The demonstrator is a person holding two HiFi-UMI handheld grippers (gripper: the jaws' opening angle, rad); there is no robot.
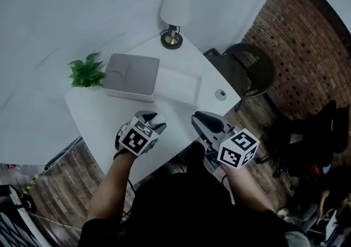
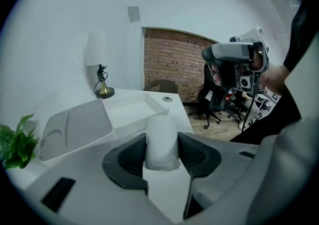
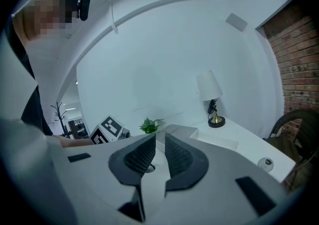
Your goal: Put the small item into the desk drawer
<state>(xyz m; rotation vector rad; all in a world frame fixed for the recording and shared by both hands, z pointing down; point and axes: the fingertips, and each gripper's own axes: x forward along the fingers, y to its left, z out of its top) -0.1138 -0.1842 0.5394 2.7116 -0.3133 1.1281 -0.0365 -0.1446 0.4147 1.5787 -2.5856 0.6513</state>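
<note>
My left gripper (image 1: 155,120) hovers over the near part of the white desk (image 1: 98,114), shut on a small white cylinder (image 2: 162,139) that stands upright between its dark pads. My right gripper (image 1: 202,119) is beside it over the desk's front edge. Its jaws are together with only a thin slit and hold nothing (image 3: 159,151). Beyond both grippers a shallow white drawer-like tray (image 1: 178,86) lies open and looks empty; the left gripper view shows this tray (image 2: 132,112) just past the cylinder.
A grey box with a moulded lid (image 1: 131,76) sits left of the tray. A green plant (image 1: 86,72) is at the far left, a white lamp (image 1: 175,13) at the back corner. A small round piece (image 1: 220,95) lies near the right edge. A dark chair (image 1: 249,70) stands off the desk's right.
</note>
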